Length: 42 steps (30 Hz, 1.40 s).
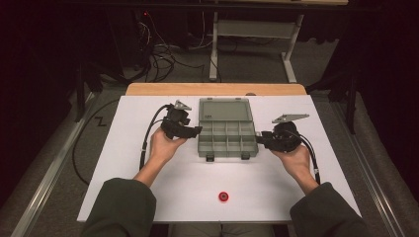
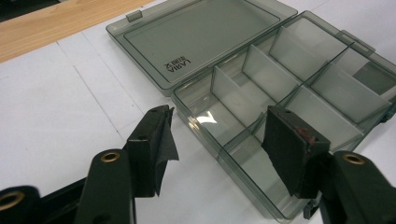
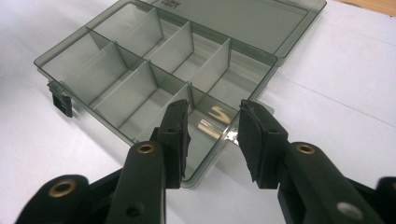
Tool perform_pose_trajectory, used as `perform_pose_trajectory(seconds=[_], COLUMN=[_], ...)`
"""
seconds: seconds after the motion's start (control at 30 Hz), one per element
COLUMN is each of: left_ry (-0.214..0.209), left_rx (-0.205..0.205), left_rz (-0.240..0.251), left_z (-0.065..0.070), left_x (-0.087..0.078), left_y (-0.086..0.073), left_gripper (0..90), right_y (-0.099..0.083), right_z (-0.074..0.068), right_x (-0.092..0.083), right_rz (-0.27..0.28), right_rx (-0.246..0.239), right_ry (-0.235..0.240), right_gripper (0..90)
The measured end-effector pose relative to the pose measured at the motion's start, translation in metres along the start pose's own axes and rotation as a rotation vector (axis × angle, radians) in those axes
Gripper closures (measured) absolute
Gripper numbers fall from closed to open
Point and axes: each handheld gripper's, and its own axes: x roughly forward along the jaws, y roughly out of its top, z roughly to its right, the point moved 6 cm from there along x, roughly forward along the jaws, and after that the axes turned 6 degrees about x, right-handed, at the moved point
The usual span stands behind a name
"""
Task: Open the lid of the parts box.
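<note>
Lying open at the centre of the white bench (image 1: 163, 197), the compartment box (image 1: 227, 137) is flanked by both tongs; left tongs (image 1: 196, 131) are held apart at its nine o'clock wall, right tongs (image 1: 259, 138) apart at three o'clock; a red ring (image 1: 224, 197) is seen at six o'clock.

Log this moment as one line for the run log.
box: open, lid flat, compartments empty | left gripper: open, at left wall | right gripper: open, at right wall | red ring: near edge
</note>
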Motion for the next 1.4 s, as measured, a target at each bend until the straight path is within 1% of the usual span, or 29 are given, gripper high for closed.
perform_pose_trajectory(seconds=[0.1,0.3,0.4,0.53,0.6,0.7,0.73,0.8,0.97,1.07,1.17,1.3,1.4], left_ry=[-0.005,-0.005,-0.002,0.003,-0.001,0.0,-0.003,-0.004,0.001,0.001,-0.001,-0.001,0.002], left_rx=[-0.011,-0.004,-0.007,0.009,0.012,0.011,0.01,0.01,0.014,0.007,0.001,0.009,0.009], left_rz=[0.021,0.038,0.056,0.077,0.087,0.104,0.111,0.109,0.134,0.156,0.167,0.182,0.195], left_z=[0.001,0.004,0.005,0.009,0.01,0.01,0.01,0.011,0.012,0.012,0.013,0.015,0.016], left_x=[-0.003,-0.008,-0.011,-0.016,-0.019,-0.023,-0.025,-0.027,-0.035,-0.04,-0.044,-0.049,-0.053], left_y=[-0.001,-0.006,-0.007,-0.01,-0.01,-0.011,-0.012,-0.014,-0.02,-0.023,-0.026,-0.031,-0.033], left_gripper=[41.4,41.5,41.2,41.2,40.8,40.5,40.3,39.9,39.7,39.6,39.7,39.6,39.4], right_y=[-0.001,-0.005,-0.006,-0.005,-0.005,-0.006,-0.006,-0.009,-0.015,-0.017,-0.019,-0.022,-0.025], right_z=[0.0,0.0,0.0,0.0,-0.001,-0.003,-0.004,-0.004,-0.004,-0.004,-0.005,-0.007,-0.008], right_x=[-0.002,-0.006,-0.009,-0.016,-0.019,-0.021,-0.022,-0.022,-0.024,-0.028,-0.032,-0.036,-0.038], right_rz=[0.013,0.032,0.039,0.062,0.076,0.08,0.086,0.087,0.105,0.116,0.135,0.159,0.162], right_rx=[0.005,0.003,0.006,0.015,0.011,0.003,0.001,0.0,-0.004,-0.003,-0.01,-0.024,-0.028], right_ry=[0.002,0.007,0.013,0.026,0.03,0.035,0.034,0.035,0.036,0.041,0.036,0.035,0.041], right_gripper=[64.1,62.2,61.3,59.6,59.2,58.6,58.5,58.3,56.8,56.1,55.3,53.8,53.0])
